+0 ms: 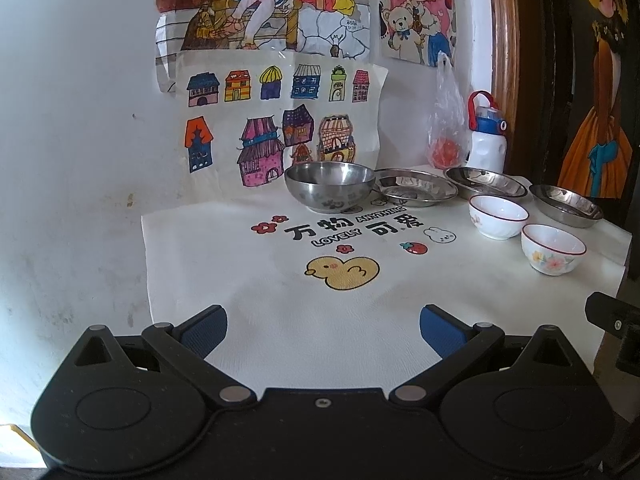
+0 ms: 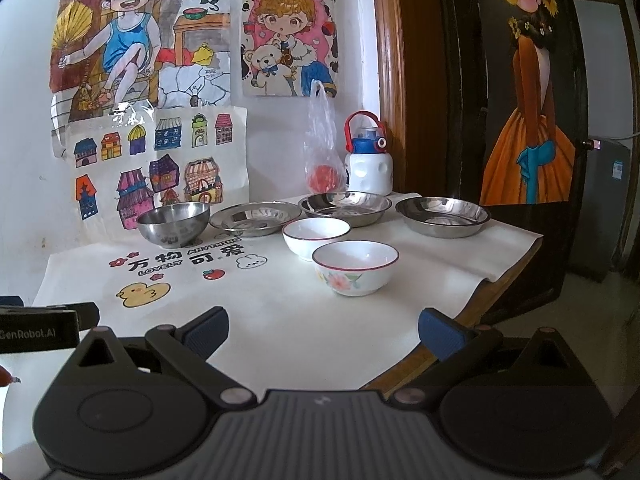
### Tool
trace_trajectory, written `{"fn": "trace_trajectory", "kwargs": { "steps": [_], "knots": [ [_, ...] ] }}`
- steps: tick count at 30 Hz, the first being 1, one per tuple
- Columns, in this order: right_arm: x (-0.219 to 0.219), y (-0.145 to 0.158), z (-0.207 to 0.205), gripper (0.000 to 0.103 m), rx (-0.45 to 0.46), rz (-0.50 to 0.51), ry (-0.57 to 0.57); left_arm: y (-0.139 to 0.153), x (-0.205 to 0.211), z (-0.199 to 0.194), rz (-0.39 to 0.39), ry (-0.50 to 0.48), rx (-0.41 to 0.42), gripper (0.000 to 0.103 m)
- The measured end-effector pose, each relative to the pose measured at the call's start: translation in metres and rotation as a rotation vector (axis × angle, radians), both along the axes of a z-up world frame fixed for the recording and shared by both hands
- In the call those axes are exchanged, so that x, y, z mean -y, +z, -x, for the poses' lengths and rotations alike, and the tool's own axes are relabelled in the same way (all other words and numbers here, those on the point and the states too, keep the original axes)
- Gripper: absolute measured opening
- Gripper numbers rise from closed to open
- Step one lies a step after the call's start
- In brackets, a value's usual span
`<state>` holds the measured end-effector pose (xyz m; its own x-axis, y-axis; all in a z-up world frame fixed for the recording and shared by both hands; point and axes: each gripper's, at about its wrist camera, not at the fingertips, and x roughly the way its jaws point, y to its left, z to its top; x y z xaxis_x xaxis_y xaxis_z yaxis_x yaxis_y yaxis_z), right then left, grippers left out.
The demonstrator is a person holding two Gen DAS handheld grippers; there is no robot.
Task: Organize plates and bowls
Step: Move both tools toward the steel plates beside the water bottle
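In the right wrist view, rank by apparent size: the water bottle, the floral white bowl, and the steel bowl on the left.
1. floral white bowl, though it sits nearest the camera
2. steel bowl, slightly narrower
3. water bottle, narrowest but tallest, farthest back

White printed table cover (image 2: pixel 280 320) bears steel bowl (image 2: pixel 174 224), plates, two ceramic bowls

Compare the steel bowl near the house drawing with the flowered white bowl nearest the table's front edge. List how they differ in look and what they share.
The steel bowl is bare grey metal; the flowered white bowl looks ceramic, with a red rim line and painted flowers. The steel bowl stands at the back by the wall; the flowered white bowl stands nearer the front, beside a second white bowl. The steel bowl's wall is rounder. Both stand upright, look empty, and rest on the white table cover.
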<state>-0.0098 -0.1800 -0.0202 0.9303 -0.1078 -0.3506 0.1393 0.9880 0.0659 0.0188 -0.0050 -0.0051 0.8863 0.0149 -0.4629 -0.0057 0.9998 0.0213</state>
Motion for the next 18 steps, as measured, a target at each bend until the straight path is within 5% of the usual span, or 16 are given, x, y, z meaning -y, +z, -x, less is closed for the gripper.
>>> {"fn": "trace_trajectory", "kwargs": {
  "steps": [18],
  "knots": [
    [0.106,0.028,-0.062,0.103,0.029,0.038,0.028,0.051,0.056,-0.091,-0.035,-0.208,-0.036,0.102]
  ]
}}
